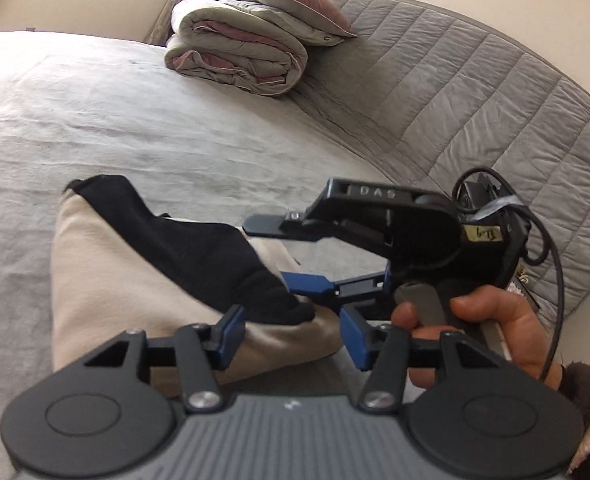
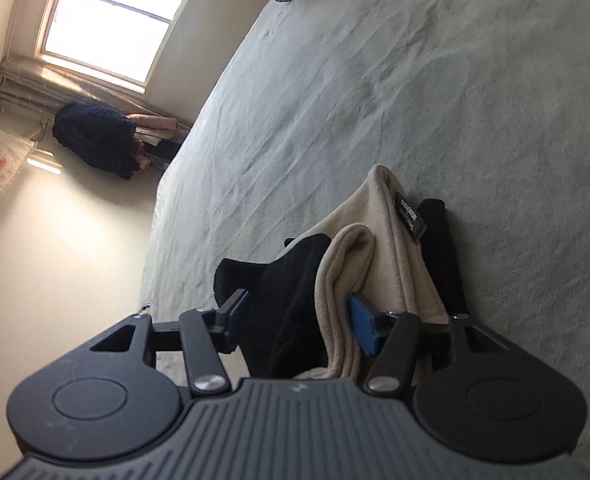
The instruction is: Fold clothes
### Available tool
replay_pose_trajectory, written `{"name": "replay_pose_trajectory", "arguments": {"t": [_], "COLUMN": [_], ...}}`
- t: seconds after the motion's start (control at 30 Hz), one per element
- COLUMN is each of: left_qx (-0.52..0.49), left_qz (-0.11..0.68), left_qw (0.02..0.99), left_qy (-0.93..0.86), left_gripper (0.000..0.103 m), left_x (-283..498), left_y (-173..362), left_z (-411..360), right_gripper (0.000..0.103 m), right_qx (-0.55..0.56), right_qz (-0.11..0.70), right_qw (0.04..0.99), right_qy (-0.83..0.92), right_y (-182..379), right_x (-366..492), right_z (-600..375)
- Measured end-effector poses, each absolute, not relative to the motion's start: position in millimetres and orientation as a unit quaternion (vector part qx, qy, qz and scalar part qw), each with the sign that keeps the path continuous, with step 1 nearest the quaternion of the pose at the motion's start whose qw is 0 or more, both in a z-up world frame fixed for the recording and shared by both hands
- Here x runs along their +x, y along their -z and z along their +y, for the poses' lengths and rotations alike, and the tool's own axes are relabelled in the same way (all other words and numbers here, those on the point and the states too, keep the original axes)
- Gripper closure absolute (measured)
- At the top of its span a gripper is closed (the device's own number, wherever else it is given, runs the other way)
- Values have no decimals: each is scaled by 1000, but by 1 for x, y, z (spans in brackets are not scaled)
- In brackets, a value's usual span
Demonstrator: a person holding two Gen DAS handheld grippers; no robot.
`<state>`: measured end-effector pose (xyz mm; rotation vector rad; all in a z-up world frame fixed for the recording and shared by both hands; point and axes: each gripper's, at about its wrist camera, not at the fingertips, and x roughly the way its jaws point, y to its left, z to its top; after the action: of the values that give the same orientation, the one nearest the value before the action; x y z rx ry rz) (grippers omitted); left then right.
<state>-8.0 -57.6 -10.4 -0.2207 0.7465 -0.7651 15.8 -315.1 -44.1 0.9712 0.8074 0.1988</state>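
A beige fleece garment [image 1: 115,280] with a black part [image 1: 199,248] lies bunched on the grey bed sheet [image 1: 135,120]. My left gripper [image 1: 293,334] is open, its blue pads apart on either side of the garment's near end, with the black tip between them. My right gripper [image 1: 275,256], held by a hand [image 1: 495,320], comes in from the right, rolled on its side. Its fingers stand apart around the garment's edge. In the right wrist view the black and beige folds [image 2: 379,240] fill the gap of the open right gripper [image 2: 299,316]. A black label shows on the beige cloth.
A folded quilt [image 1: 235,52] with a pillow [image 1: 287,0] on top sits at the far end of the bed. A grey quilted headboard [image 1: 455,80] curves along the right. A window [image 2: 115,12] and a pile of clothes [image 2: 95,144] stand beyond the bed's edge.
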Motion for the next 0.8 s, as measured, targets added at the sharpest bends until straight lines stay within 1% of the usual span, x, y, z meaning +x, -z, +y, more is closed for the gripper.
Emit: {"name": "replay_pose_trajectory", "arguments": {"t": [0.07,0.13,0.17,0.2,0.27,0.4,0.57,0.67,0.8], "left_qx": [-106,-108,-110,-114,-124,-125,-130,-130,-109], "left_qz": [353,350,349,347,340,308,293,291,285], "left_qw": [860,867,872,876,885,908,912,909,908], "left_qy": [353,337,327,315,292,256,256,269,287], "left_gripper": [54,54,55,59,62,74,76,76,76], "left_x": [-7,-4,-2,0,6,21,34,34,29], "left_y": [9,8,8,8,9,13,24,31,35], "left_z": [-47,-36,-31,-25,-14,-7,-13,-20,-32], "right_gripper": [51,64,73,76,78,79,79,79,79], "right_qx": [417,372,350,332,322,337,351,360,342], "right_qz": [385,390,390,385,369,315,284,296,315], "right_qw": [819,839,848,858,868,881,886,879,881], "right_qy": [-87,-80,-77,-73,-79,-105,-107,-95,-89], "right_y": [44,43,42,40,37,23,17,24,34], "right_x": [20,23,23,23,18,14,12,16,13], "right_z": [-305,-294,-288,-285,-286,-297,-319,-325,-330]}}
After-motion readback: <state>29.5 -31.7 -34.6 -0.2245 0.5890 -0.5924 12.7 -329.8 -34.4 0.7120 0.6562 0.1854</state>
